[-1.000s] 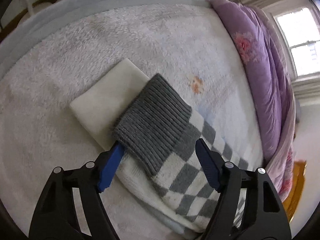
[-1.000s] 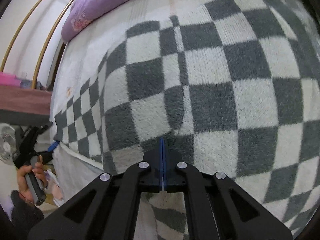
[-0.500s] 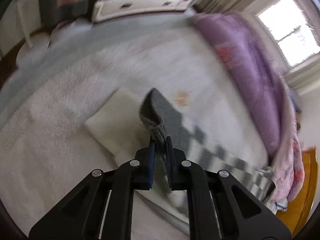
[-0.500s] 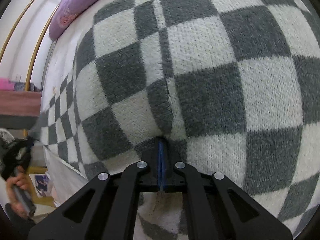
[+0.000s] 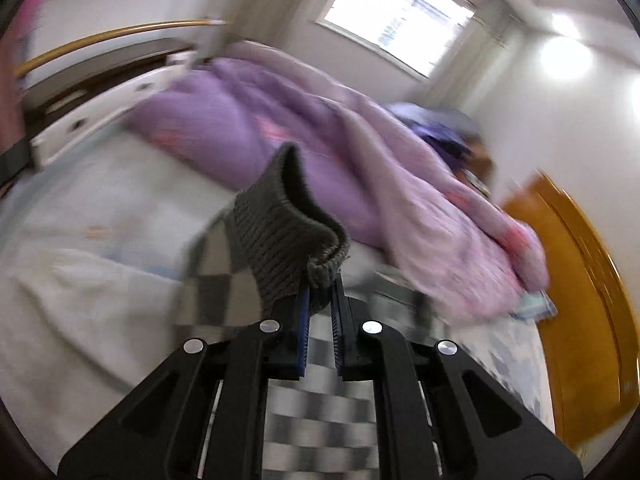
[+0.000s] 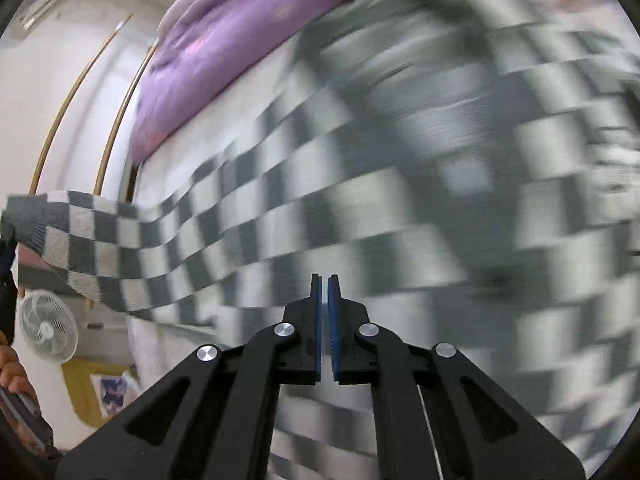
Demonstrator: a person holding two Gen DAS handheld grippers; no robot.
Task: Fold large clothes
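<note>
A grey-and-white checkered sweater (image 6: 360, 184) is lifted over the bed; both views are motion-blurred. My left gripper (image 5: 320, 292) is shut on the sweater's ribbed grey cuff (image 5: 288, 232), which stands up above the jaws while the checkered sleeve (image 5: 316, 420) hangs below. The raised sleeve stretches to the far left in the right wrist view (image 6: 80, 240). My right gripper (image 6: 325, 280) has its jaws almost together with a narrow gap; no cloth shows between the tips, and the sweater body fills the view behind them.
A purple quilt (image 5: 320, 148) is heaped along the far side of the white fleece bed cover (image 5: 80, 280). A window (image 5: 400, 20) and an orange wooden door (image 5: 580, 300) lie beyond. A white fan (image 6: 48, 328) stands on the floor at left.
My left gripper closed on the grey cuff and lifted it up off the bed, swinging toward the quilt and window. The sweater rose and stretched; my right gripper's view pulled back from the cloth.
</note>
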